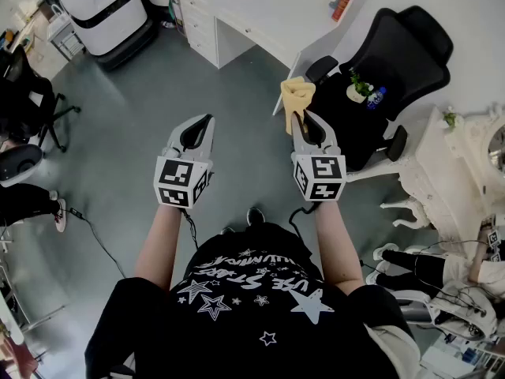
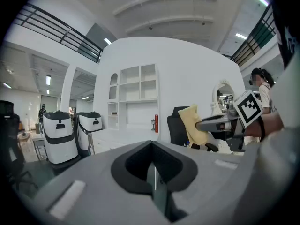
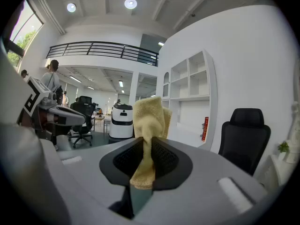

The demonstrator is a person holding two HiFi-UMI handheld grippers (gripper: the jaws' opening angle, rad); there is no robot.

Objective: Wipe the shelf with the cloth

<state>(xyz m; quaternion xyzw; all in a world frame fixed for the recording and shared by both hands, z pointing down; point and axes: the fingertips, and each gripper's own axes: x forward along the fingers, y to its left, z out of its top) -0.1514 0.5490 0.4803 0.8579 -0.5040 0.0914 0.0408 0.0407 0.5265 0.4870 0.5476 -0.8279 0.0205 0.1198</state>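
A pale yellow cloth [image 1: 298, 95] [image 3: 149, 125] [image 2: 192, 124] is pinched between the jaws of my right gripper [image 1: 301, 117] [image 3: 146, 139], which is shut on it; the cloth sticks up past the tips and hangs down behind them. My left gripper [image 1: 203, 123] [image 2: 153, 172] is held level beside it, jaws shut with nothing between them. The white built-in shelf [image 2: 135, 95] [image 3: 193, 90] stands some way ahead against the white wall, with open compartments above a counter [image 1: 260, 10]. Both grippers are held in mid-air over the grey floor, well short of the shelf.
A black office chair [image 1: 379, 77] [image 3: 244, 137] stands right of the counter, with a small plant [image 1: 359, 88] on its seat. A red extinguisher [image 3: 205, 128] [image 2: 156, 123] stands on the counter. White machines [image 1: 106, 10] [image 2: 60, 135] stand left. An ornate white table [image 1: 465, 180] is at right.
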